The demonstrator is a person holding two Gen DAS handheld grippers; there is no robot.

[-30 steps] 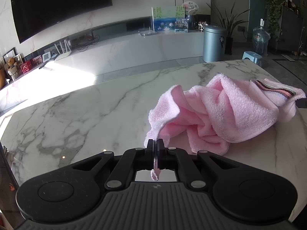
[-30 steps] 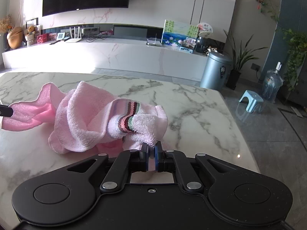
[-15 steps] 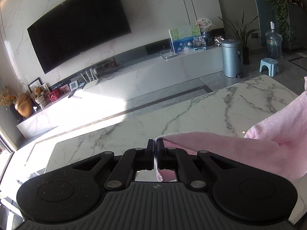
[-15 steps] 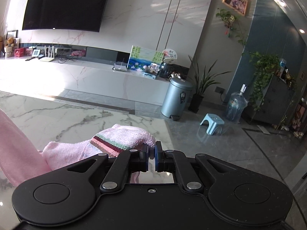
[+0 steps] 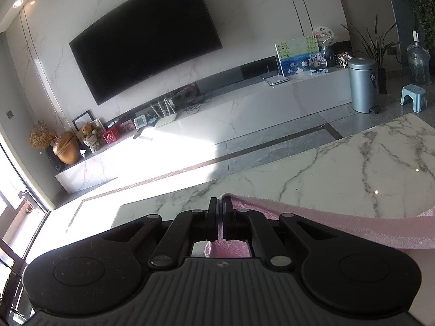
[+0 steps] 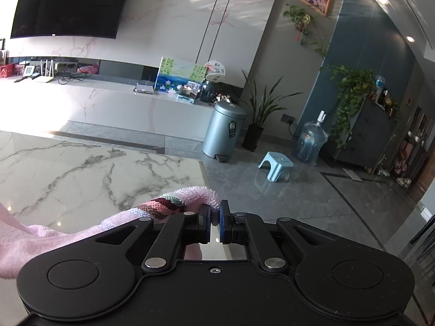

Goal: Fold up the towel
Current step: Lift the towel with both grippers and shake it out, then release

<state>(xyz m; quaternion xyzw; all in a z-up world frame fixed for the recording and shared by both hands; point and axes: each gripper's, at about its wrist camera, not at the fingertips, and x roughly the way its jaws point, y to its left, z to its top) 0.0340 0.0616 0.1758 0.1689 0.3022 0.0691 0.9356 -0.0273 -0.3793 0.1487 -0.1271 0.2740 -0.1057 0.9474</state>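
The pink towel (image 5: pixel 339 222) is held up above the white marble table (image 5: pixel 312 174), stretched between both grippers. My left gripper (image 5: pixel 220 203) is shut on one plain pink corner; the towel runs off to the right. My right gripper (image 6: pixel 214 212) is shut on the corner with the striped band (image 6: pixel 163 203); the towel (image 6: pixel 40 233) runs off to the left over the table (image 6: pixel 68 168). The middle of the towel is out of view.
The table's far edge and right corner (image 6: pixel 199 163) show, with grey floor beyond. A TV console (image 5: pixel 244 108), a grey bin (image 6: pixel 223 130), a blue stool (image 6: pixel 276 165) and a water bottle (image 6: pixel 310 141) stand well past the table.
Both grippers have lifted and moved apart with their corners. The towel has gone from a crumpled heap on the table to a raised, stretched span.
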